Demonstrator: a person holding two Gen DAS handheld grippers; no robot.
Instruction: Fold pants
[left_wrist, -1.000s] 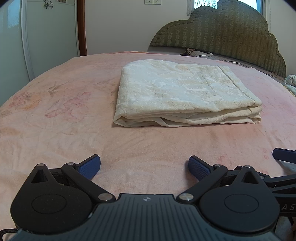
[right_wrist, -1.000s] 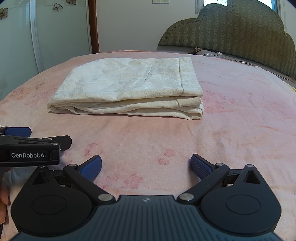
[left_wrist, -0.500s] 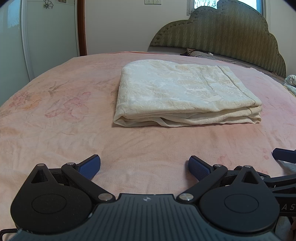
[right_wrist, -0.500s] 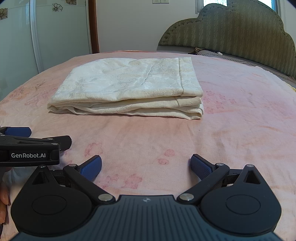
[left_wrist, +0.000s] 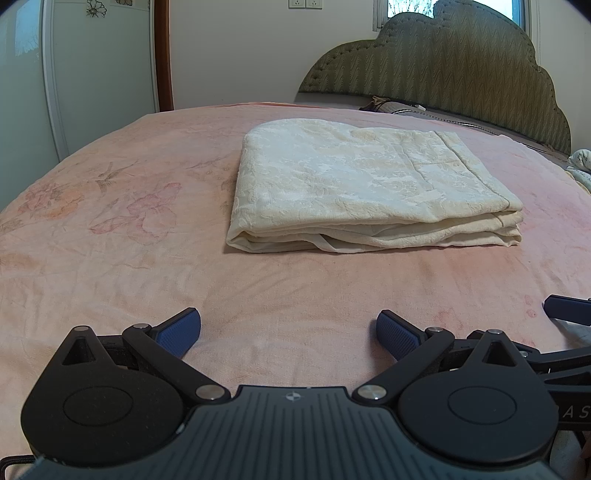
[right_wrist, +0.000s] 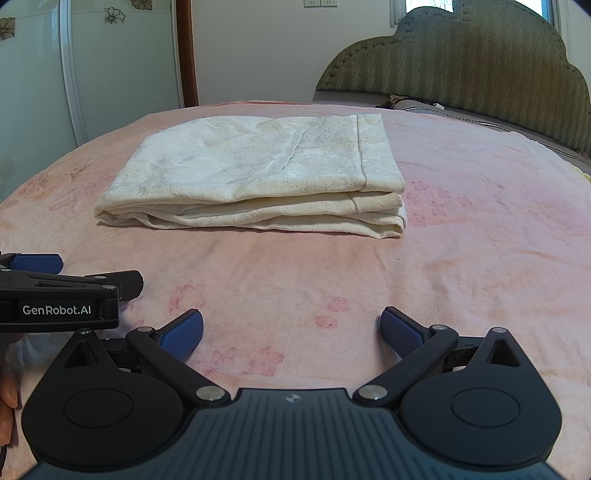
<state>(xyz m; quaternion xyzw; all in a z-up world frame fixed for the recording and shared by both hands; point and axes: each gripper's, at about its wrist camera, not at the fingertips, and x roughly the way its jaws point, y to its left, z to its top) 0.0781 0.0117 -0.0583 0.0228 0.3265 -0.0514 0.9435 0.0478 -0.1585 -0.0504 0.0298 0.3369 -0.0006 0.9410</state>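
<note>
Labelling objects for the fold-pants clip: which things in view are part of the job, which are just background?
Job:
cream pants, folded on the bed
left tool, open
right tool, open

Background:
pink floral bedsheet
green headboard
wardrobe door
wall sockets

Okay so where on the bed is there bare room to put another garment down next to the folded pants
Bare pink bedspread lies right of the folded pants, up to the headboard. Another bare patch lies left of them toward the wardrobe. The strip between the pants and the open left tool and right tool is free but narrow.
</note>
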